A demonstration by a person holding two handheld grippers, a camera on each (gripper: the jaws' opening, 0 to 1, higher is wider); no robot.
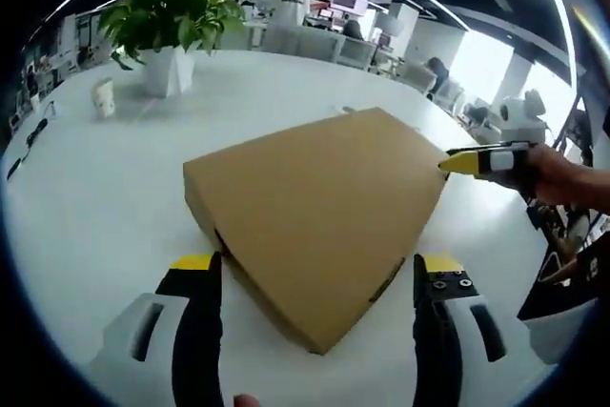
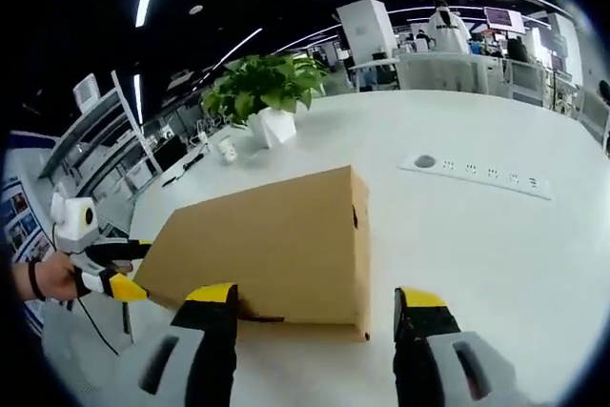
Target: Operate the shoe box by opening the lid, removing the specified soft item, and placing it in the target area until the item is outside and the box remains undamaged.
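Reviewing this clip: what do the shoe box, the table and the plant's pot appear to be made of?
Shoe box: plain brown cardboard, matte, with folded edges and cut slots at the lid seam. Table: smooth white top with soft reflections, probably laminate or painted board; the look leaves it open. Pot: white, faceted and fairly matte, perhaps ceramic or plastic.

flat brown cardboard shoe box (image 1: 319,212) (image 2: 267,250) | plain, unprinted, low rectangular | lid down, closed | lying flat on white table | one corner pointing toward left gripper view's bottom | small dark slot in side wall near lower corner | no dents or tears visible | contents hidden
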